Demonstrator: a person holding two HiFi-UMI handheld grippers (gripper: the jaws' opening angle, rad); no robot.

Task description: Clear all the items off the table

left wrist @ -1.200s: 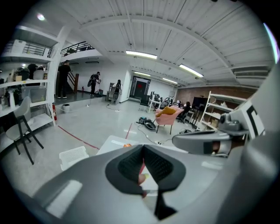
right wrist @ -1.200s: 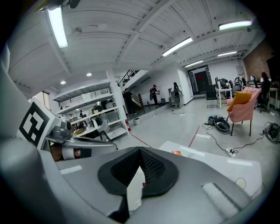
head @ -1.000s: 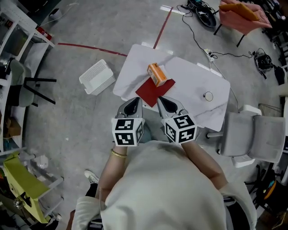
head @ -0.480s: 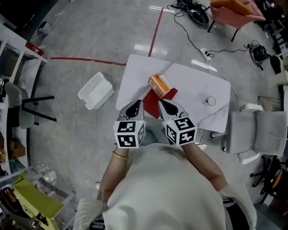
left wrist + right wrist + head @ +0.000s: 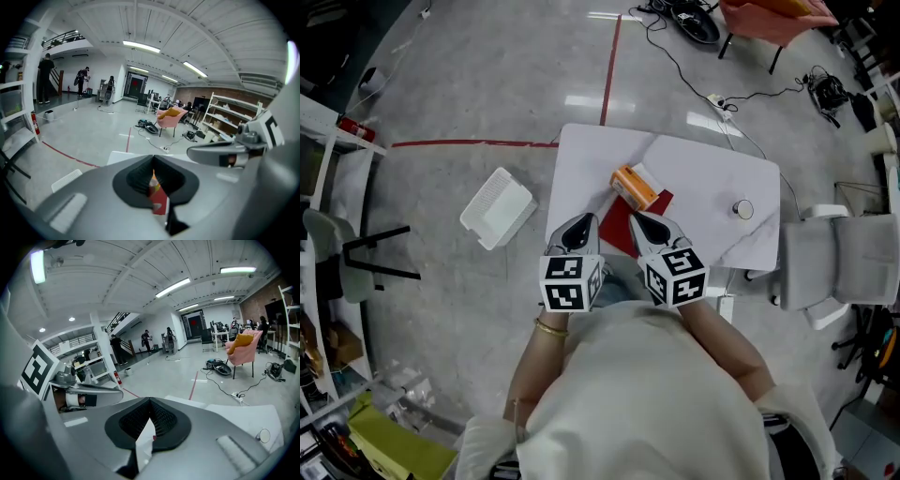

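An orange box (image 5: 635,186) lies on a flat red folder (image 5: 622,225) on the white table (image 5: 703,169). A small round disc (image 5: 743,209) sits near the table's right end. My left gripper (image 5: 578,225) and right gripper (image 5: 643,223) hover side by side over the table's near edge, both shut with nothing in them. The right one's tip is above the red folder, the left one's tip just left of it. In the left gripper view, the red folder (image 5: 159,200) and orange box (image 5: 153,180) show through the slit of the closed jaws.
A white slatted basket (image 5: 496,207) lies on the floor left of the table. A grey chair (image 5: 839,267) stands at the table's right end. Cables (image 5: 712,66) and a pink chair (image 5: 769,14) are beyond the table. Shelving (image 5: 328,159) lines the left.
Both grippers and the head have moved forward toward the table. The gripper tips now reach over its near edge and the red folder. The jaws stay shut.
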